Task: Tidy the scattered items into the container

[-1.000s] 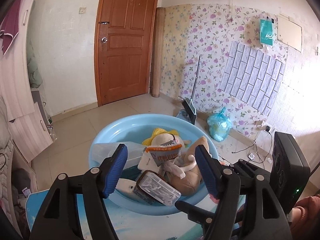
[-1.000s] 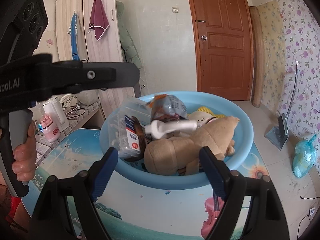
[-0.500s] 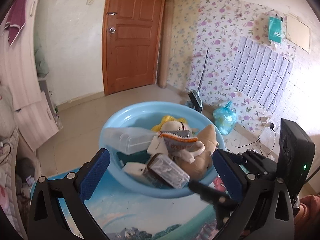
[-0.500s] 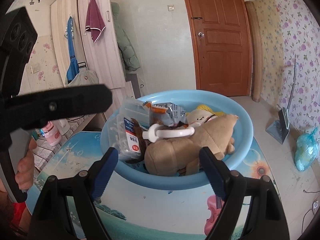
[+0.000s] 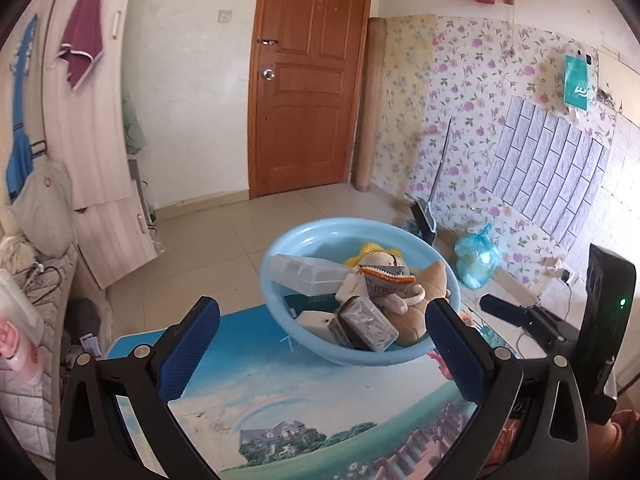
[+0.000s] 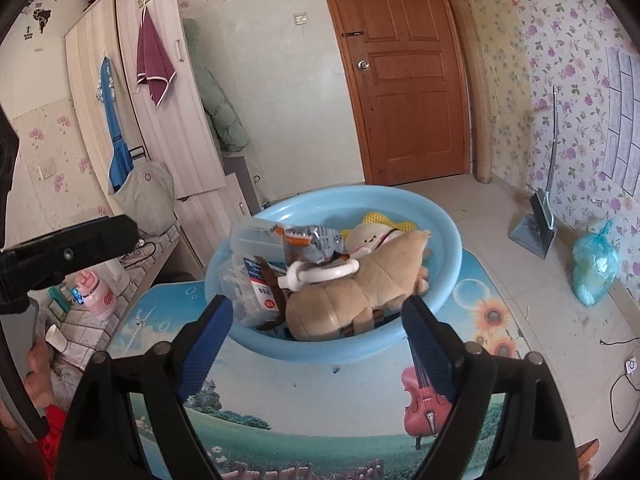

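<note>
basin loaded, both grippers empty above the table

items sit heaped in the light blue basin (image 6: 448, 248), which rests on the table (image 6: 320, 408) with the printed landscape cloth. a tan plush toy (image 6: 360, 292) lies across the near side, a white ring-shaped piece (image 6: 320, 272) on top of it, a snack packet (image 6: 316, 240) behind that, a clear plastic box (image 5: 308, 276) against the far left wall, and a small wrapped pack (image 5: 368, 324) at the near rim. no loose item shows on the bare cloth in either view, so the tidying looks about finished, as far as these views reach.

the left gripper (image 5: 320, 344) stands with its jaws wide apart and nothing between them, short of the basin. the right gripper (image 6: 316, 340) has its jaws opening, also with nothing between the blue pads; the basin's near rim sits just past its tips.

risks from here, as i judge them: the pile is high and loose. the ring and the packet only rest on the plush, so a nudge from either finger could roll them over the rim onto the cloth. the wrapped pack leans near the edge and could slide out the same way. the basin is light and rounded, so a push on its rim might tip or skid it toward the table edge.
</note>
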A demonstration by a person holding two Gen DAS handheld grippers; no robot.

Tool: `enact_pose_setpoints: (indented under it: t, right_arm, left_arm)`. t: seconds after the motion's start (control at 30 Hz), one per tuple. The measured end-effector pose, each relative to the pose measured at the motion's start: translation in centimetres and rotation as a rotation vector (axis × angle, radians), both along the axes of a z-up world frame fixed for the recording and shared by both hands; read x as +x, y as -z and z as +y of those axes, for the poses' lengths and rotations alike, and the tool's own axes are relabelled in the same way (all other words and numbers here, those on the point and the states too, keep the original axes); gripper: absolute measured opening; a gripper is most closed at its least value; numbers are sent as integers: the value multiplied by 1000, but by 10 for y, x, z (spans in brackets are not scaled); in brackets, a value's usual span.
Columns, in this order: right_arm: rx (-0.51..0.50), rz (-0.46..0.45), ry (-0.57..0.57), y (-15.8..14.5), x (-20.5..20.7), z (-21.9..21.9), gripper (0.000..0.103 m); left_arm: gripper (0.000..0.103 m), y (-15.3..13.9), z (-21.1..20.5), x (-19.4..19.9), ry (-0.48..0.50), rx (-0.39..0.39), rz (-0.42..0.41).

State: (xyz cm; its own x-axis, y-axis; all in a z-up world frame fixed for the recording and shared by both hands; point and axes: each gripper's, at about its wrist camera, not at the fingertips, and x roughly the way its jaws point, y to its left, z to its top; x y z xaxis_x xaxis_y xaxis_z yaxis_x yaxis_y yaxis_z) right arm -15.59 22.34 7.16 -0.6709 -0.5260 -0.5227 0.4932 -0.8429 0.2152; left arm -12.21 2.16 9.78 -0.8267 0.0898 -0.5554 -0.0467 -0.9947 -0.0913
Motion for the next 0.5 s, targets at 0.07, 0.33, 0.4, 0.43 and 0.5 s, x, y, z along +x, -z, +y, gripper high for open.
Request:
enact_pose_setpoints:
  t: [0.07,0.33,0.4,0.43,0.5]
  right_arm:
    - [-2,8,3,-6,6,1,90]
    - [-1,77,10,-31,33,-7,103]
    - [7,105,10,-37,42,-9,103]
    - [10,111,8,-39,45,-10,103]
    - [10,109,5,-42,49,-11,103]
  left_arm:
    - [103,-4,0,9,-8,-20,3]
    - [103,-13,-4,39,-19,-39,41]
    - [103,-15,-7,44,-25,-35,50]
    - [103,-16,-8,46,-29,-34,53]
    - [103,-17,-11,51,-42,-29,56]
